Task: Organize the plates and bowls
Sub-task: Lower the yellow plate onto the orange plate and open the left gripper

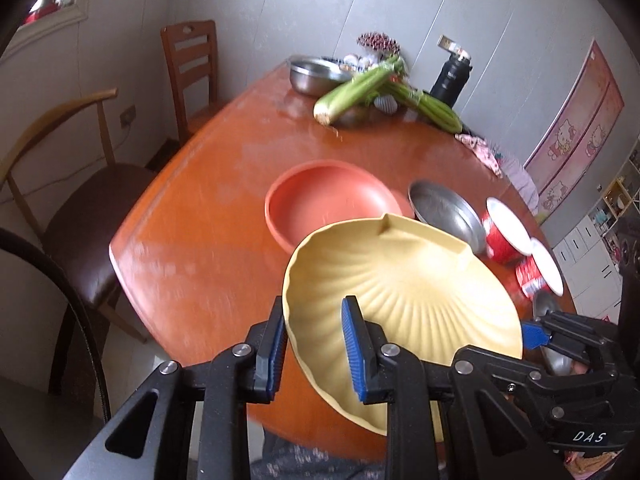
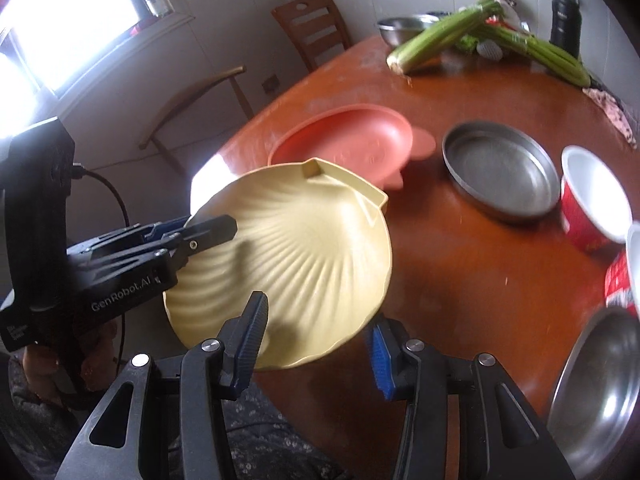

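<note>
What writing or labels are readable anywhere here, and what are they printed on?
"DAS": white letters on the black body of the right tool, seen from the left wrist view.
"GenRobot.AI": on the side of the left tool, seen from the right wrist view.
Small white print lower on that same tool: too blurred to read.
Label on the black flask: too small to read.
Print on the red cups: blurred, unreadable.

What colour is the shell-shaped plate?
The shell-shaped plate is pale yellow with fanned ridges; the right wrist view shows it best.
</note>
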Action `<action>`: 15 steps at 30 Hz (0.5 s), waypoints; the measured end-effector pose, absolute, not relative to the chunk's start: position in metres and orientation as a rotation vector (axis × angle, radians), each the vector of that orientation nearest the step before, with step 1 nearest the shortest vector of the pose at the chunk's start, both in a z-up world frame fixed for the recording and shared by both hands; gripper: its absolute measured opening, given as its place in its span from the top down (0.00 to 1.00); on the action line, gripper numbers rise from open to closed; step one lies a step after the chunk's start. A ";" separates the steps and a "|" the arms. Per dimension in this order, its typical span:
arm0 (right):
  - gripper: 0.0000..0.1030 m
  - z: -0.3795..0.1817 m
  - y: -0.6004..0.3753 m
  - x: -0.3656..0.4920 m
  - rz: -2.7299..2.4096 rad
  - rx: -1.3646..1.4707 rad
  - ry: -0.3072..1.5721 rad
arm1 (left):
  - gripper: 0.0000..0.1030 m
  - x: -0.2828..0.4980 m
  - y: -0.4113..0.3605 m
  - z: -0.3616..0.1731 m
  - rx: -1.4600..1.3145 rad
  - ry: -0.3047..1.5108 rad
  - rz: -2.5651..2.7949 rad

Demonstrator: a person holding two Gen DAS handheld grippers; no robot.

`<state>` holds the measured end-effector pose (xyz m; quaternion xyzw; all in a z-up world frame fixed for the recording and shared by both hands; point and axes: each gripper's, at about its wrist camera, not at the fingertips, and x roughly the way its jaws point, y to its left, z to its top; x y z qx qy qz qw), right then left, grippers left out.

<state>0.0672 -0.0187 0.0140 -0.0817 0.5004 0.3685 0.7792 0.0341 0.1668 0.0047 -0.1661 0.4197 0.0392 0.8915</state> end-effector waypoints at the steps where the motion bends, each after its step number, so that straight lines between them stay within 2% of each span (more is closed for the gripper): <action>1: 0.52 0.019 -0.013 0.072 0.794 -0.196 1.068 | 0.74 0.041 0.170 0.007 -0.340 0.869 0.097; 7: 0.52 0.031 0.012 0.108 0.786 -0.213 1.012 | 0.74 0.081 0.192 0.014 -0.346 0.844 0.102; 15: 0.52 0.008 0.029 0.143 0.756 -0.151 1.072 | 0.74 0.136 0.199 -0.001 -0.342 0.880 0.056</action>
